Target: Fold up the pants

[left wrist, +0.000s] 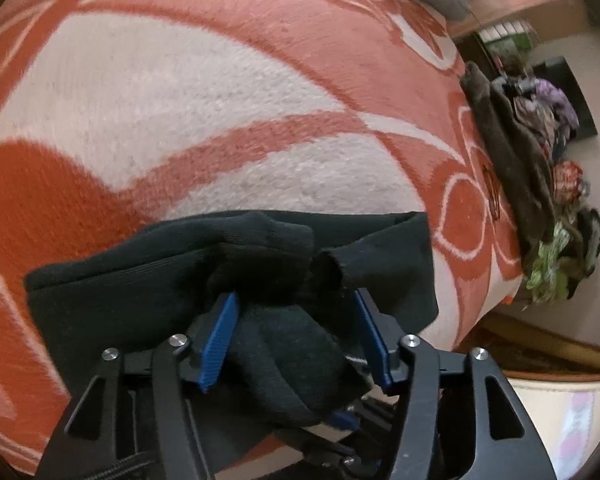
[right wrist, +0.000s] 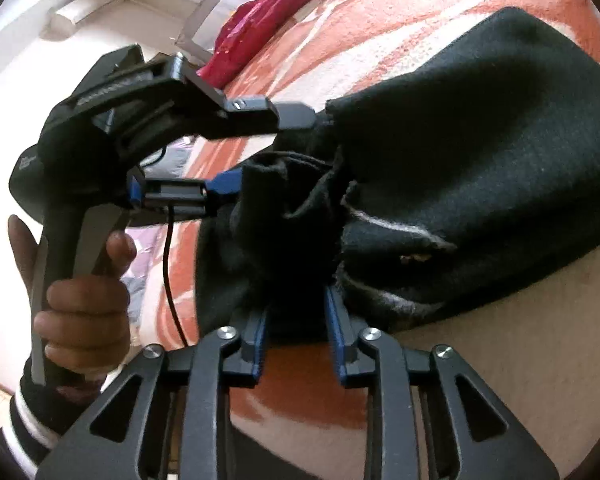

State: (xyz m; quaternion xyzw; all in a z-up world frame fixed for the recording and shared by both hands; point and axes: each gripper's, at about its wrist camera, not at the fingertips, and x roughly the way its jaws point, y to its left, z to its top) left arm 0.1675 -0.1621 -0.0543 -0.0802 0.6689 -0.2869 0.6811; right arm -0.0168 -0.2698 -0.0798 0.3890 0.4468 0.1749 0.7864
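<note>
The black knit pants [left wrist: 236, 280] lie bunched up on a fuzzy orange and white blanket [left wrist: 204, 92] that covers a bed. In the right wrist view the black pants [right wrist: 479, 152] make a big dark heap, and a torn edge with a pale stripe shows near the middle. The left gripper [left wrist: 296, 312] has its two blue pads apart, and a soft lump of the pants sits between them. The cloth lies against the left pad, but I cannot tell if the pads are squeezing it. The right gripper [right wrist: 296, 312] also has blue pads a little apart, with a fold of the pants between them, and I cannot tell if it is pinching the cloth. In the right wrist view the left gripper [right wrist: 260, 148] comes in from the side, with its tips at the edge of the pants. A person's hand [right wrist: 80, 300] holds its grey handle. A dark pink cloth [right wrist: 268, 12] lies at the far end of the blanket. In the left wrist view a pile of mixed clothes [left wrist: 539, 168] sits along the blanket's edge.
</note>
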